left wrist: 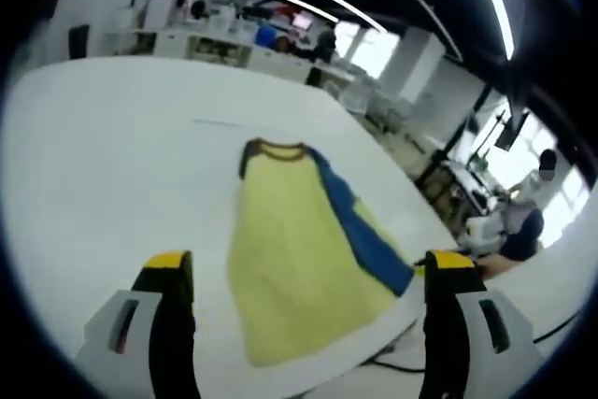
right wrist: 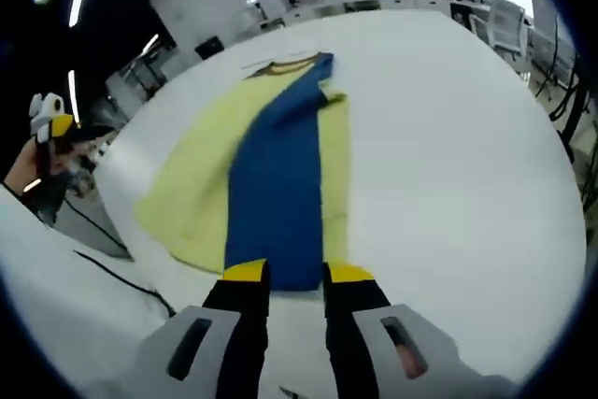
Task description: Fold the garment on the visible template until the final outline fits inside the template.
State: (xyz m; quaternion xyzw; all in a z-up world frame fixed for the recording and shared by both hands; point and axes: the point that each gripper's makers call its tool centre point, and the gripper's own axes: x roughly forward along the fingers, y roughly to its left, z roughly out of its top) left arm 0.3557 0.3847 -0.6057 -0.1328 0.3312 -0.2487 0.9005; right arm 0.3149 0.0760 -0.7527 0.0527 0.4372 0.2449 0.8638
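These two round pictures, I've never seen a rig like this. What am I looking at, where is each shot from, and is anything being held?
No robot here: a person holds a two-jaw gripper in each hand, and a fisheye camera rides on each one, looking forward along its jaws.

In the left gripper view, the left gripper has its yellow-tipped jaws wide apart, holding nothing, above the white table.

On the table lies a yellow garment with a dark collar and a blue panel folded along one side.

In the right gripper view, the right gripper sits at the blue panel's near edge, jaws narrowly apart; whether it pinches the cloth is unclear. The left gripper appears at that view's left edge.
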